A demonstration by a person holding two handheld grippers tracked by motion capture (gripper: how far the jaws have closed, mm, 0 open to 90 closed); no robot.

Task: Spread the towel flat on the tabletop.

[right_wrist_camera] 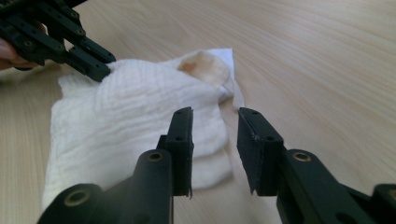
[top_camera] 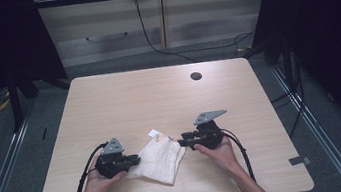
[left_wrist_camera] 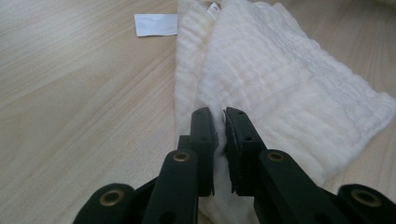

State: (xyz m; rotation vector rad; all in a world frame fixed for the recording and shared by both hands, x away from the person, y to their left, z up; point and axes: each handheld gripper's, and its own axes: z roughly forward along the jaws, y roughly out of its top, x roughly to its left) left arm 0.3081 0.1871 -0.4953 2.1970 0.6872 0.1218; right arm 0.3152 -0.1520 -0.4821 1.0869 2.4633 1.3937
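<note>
Left gripper (left_wrist_camera: 221, 122) pinches the white cloth's (left_wrist_camera: 280, 84) edge; right gripper (right_wrist_camera: 215, 122) hangs open just above it

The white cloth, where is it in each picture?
High view: white cloth lies near the table's front edge, between both grippers.
Left gripper view: right half, its edge pinched by the left gripper.
Right gripper view: left and centre.
Shared landmark: its white tag.

A light wooden table (top_camera: 158, 97) with a dark round hole (top_camera: 196, 76) — perhaps a cable port — near its far edge.
</note>
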